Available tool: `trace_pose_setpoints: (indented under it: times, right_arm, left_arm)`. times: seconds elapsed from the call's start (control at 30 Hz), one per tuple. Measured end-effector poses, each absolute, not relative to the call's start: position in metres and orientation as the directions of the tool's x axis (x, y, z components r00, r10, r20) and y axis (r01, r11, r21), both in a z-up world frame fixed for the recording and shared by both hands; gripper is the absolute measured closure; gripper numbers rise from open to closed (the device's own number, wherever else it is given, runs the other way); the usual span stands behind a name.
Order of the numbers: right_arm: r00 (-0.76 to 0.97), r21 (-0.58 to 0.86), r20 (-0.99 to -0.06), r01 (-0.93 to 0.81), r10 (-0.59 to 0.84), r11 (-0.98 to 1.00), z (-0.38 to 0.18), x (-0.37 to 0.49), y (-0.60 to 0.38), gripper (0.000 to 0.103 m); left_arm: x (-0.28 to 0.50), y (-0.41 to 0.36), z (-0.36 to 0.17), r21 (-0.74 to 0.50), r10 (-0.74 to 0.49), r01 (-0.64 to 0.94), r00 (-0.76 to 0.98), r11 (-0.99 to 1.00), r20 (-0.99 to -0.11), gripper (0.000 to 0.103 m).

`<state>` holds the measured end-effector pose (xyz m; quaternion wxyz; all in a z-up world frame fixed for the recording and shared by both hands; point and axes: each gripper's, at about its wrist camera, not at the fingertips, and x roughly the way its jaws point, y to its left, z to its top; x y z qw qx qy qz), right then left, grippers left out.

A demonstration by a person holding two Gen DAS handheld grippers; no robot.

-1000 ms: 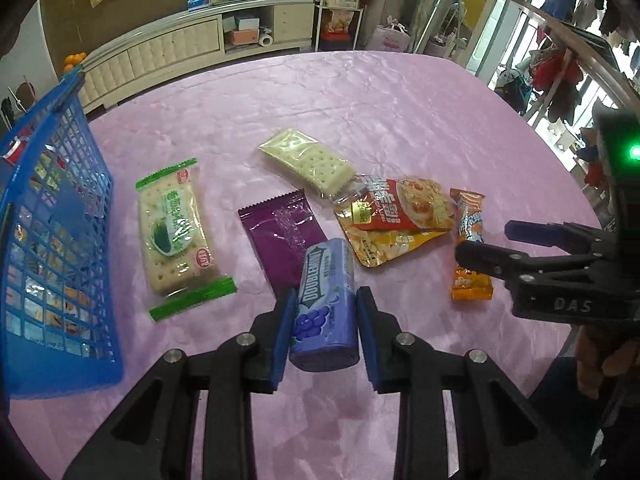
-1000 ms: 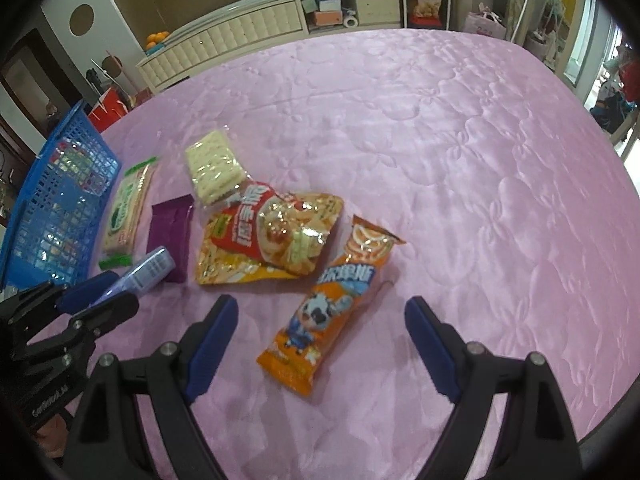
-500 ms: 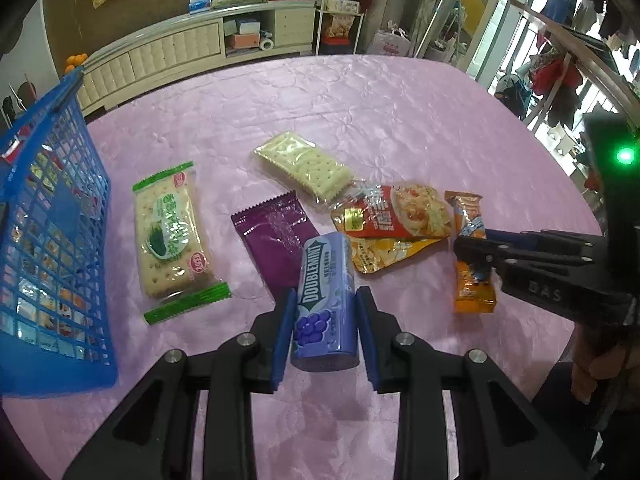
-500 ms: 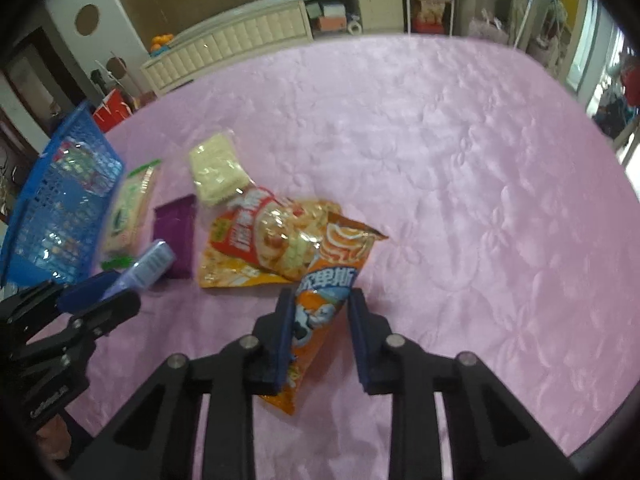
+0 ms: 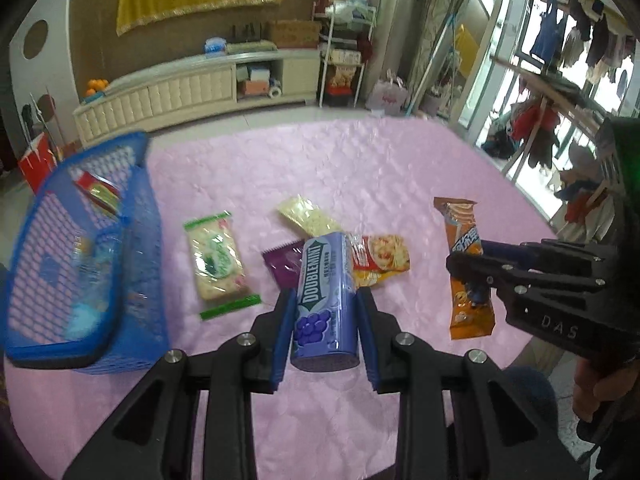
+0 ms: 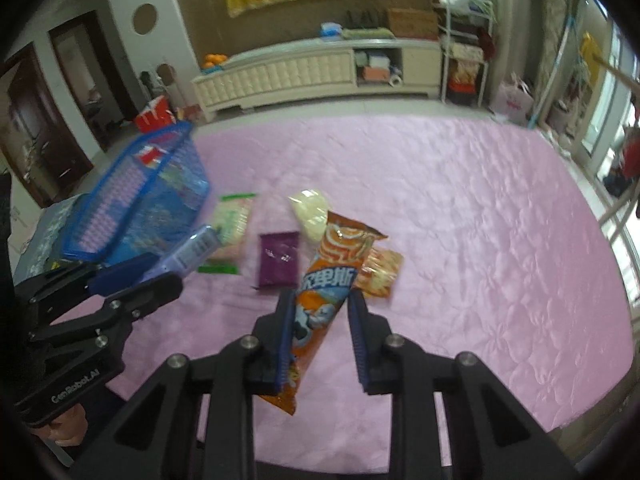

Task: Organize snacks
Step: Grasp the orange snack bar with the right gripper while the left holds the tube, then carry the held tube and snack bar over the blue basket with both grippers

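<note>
The rigid Doublemint gum canister [image 5: 324,300] is clamped across its flanks in the left tool [image 5: 325,332], the soft, crushable orange snack wrapper [image 6: 320,304] mid-length in the right tool [image 6: 320,340], both above the tabletop [image 6: 480,240].

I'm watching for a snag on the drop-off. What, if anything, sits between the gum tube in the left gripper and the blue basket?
Nothing visible blocks it. The gum tube is lifted in the left gripper; the blue basket is open-topped, up and to the left in the left wrist view. The green cracker pack lies flat on the cloth below that path.
</note>
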<state>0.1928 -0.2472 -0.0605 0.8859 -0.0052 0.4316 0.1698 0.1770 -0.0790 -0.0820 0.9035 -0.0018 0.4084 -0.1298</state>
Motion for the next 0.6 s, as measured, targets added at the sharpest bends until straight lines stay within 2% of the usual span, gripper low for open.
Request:
trace_pose_setpoints:
  times: [0.3, 0.6]
  right_arm:
    - [0.601, 0.136, -0.706, -0.403, 0.374, 0.905, -0.017, 0.169, -0.199, 0.072]
    - [0.597, 0.126, -0.67, -0.494, 0.441, 0.86, 0.005, 0.154, -0.136, 0.072]
  left_arm:
    - [0.132, -0.028, -0.027, -0.078, -0.187, 0.181, 0.724, 0.98, -0.664, 0.075]
    - [0.105, 0.034, 0.003, -0.058, -0.129, 0.119, 0.767, 0.991, -0.629, 0.075]
